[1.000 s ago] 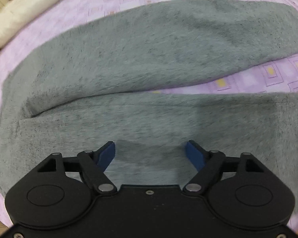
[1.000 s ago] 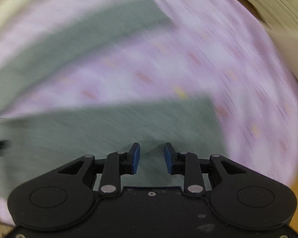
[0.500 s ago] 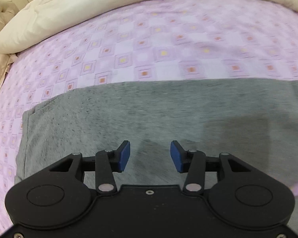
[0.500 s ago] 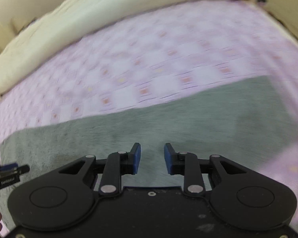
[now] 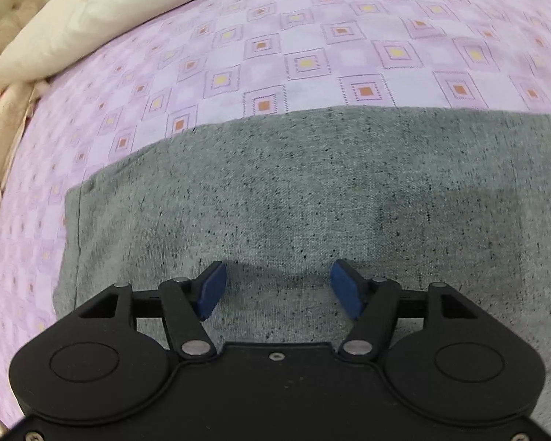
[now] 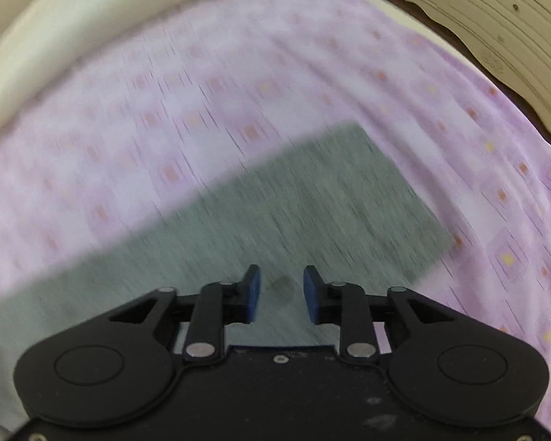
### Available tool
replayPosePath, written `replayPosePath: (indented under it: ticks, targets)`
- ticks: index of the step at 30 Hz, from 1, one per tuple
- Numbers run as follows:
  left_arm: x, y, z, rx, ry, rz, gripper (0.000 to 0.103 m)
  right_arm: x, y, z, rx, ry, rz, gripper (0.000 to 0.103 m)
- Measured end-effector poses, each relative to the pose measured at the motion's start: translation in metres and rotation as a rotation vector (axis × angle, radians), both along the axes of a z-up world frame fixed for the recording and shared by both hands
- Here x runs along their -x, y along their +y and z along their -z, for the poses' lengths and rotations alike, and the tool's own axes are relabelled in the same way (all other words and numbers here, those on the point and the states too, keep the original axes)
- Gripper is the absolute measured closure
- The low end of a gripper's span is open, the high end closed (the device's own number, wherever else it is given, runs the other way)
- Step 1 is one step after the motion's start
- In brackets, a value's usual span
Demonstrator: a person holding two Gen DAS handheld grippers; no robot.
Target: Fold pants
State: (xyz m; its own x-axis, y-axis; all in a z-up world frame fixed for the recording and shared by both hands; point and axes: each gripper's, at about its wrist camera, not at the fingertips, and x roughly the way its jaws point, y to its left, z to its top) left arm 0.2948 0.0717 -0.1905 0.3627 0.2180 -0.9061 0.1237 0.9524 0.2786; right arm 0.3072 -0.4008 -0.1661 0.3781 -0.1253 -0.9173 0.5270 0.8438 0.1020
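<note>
Grey speckled pants (image 5: pixel 312 191) lie flat on the lilac checked bedsheet (image 5: pixel 275 44), one leg folded over the other. In the left wrist view their left end with a seam is near the frame's left. My left gripper (image 5: pixel 279 290) hovers over the cloth, its jaws opening wide, blue pads apart with nothing between them. In the blurred right wrist view the pants (image 6: pixel 312 205) end in a straight edge at the right. My right gripper (image 6: pixel 281 299) hangs above that end, jaws opening, no cloth pinched between the pads.
A cream duvet (image 5: pixel 92 25) is bunched along the far side of the bed, also the cream duvet (image 6: pixel 92 18) in the right view. A cream cabinet (image 6: pixel 496 11) stands past the bed's right edge over a dark floor.
Both grippers have travelled across the pants; the two separate legs seen earlier now lie as one folded strip. The left jaws narrowed, then widened. The right jaws spread wider.
</note>
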Motion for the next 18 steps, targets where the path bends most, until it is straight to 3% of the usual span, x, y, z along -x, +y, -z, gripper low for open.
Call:
replayPosePath:
  ticks: [6, 11, 13, 15, 18]
  targets:
    - [0.004, -0.004, 0.002, -0.023, -0.028, 0.018, 0.034, -0.084, -0.007, 0.015, -0.066, 0.077, 0.122, 0.06]
    - [0.007, 0.0, 0.002, -0.007, -0.036, 0.024, 0.034, -0.106, -0.01, 0.045, -0.057, 0.179, 0.211, 0.061]
    - [0.006, 0.001, 0.001, 0.003, -0.034, 0.019, 0.034, -0.108, -0.006, 0.047, -0.019, 0.19, 0.198, 0.068]
    - [0.005, 0.003, 0.001, 0.015, -0.032, 0.015, 0.034, -0.099, -0.004, 0.041, -0.025, 0.191, 0.183, 0.099]
    - [0.002, 0.01, -0.005, 0.062, -0.022, 0.002, 0.037, -0.073, -0.005, 0.024, -0.041, 0.123, 0.167, 0.099]
